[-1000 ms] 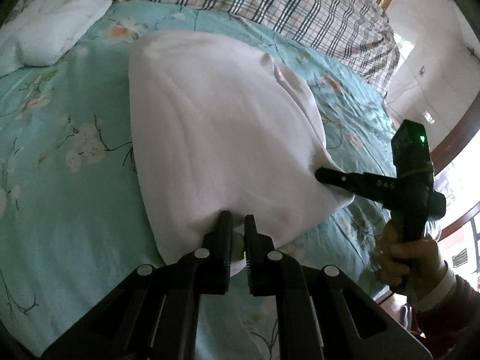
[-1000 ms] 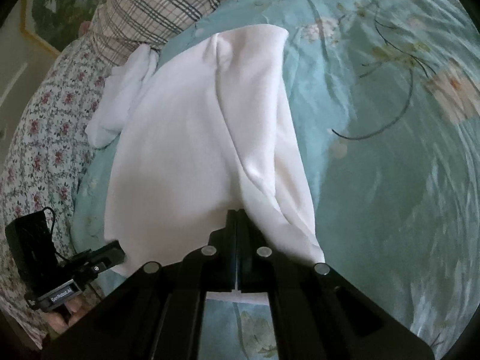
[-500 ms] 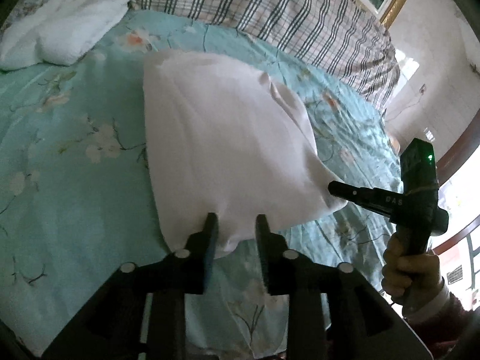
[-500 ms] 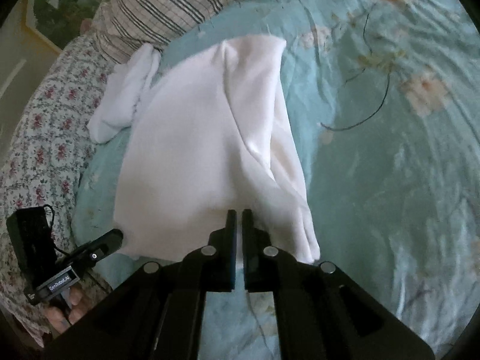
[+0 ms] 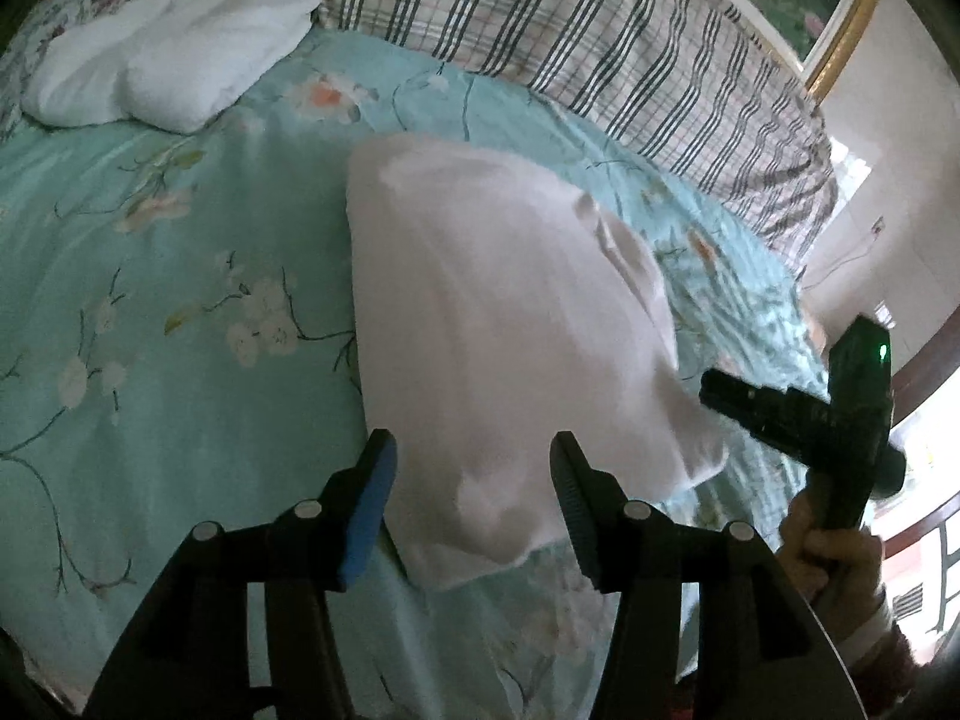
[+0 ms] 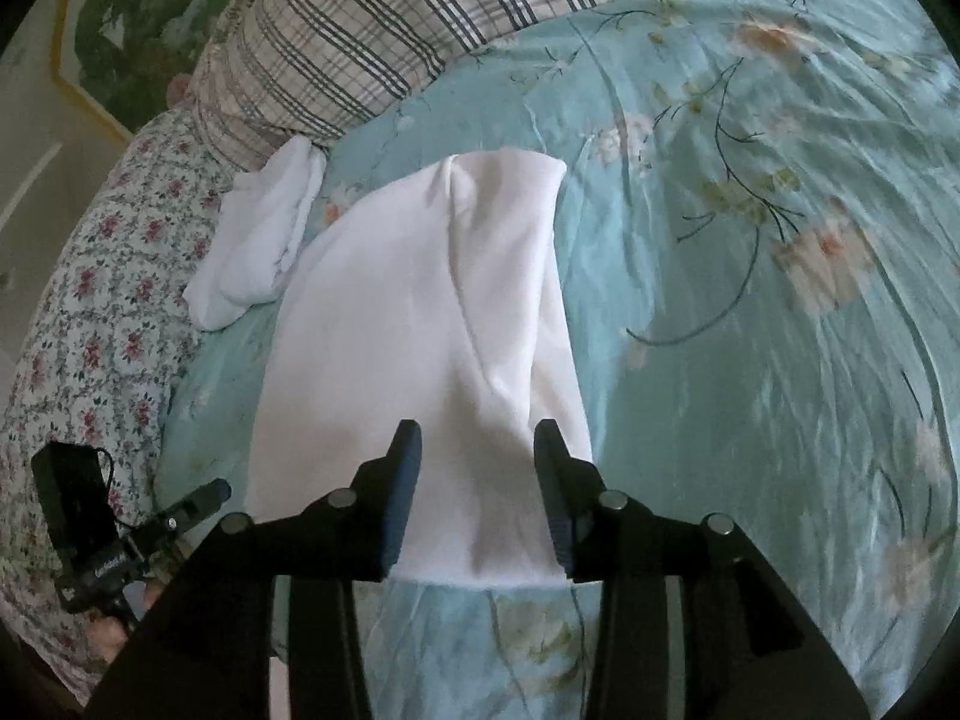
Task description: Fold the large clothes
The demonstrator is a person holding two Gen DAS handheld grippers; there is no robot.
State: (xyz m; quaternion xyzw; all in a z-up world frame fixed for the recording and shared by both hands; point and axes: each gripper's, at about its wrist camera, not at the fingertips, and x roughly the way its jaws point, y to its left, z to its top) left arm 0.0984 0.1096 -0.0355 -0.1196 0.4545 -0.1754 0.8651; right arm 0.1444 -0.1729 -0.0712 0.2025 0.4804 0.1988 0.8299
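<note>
teal floral bedspread (image 6: 750, 360) | white garment (image 6: 420, 324) lying flat | plaid pillow (image 5: 600, 42) behind | both grippers' fingers spread, empty

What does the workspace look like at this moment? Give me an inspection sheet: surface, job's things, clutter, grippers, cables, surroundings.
Surface: teal floral bedspread, lightly wrinkled.
Job's things: white garment lies folded on the bedspread, a lengthwise fold ridge along its right part.
Clutter: bundle of white cloth near the plaid pillow, apart from the garment in the left wrist view.
Grippers: left gripper has its jaws wide open over the garment's near edge, gripping nothing; right gripper likewise.
Cables: thin black cable on the left gripper's body.
Surroundings: floral quilt, gold-framed picture on the wall.
</note>
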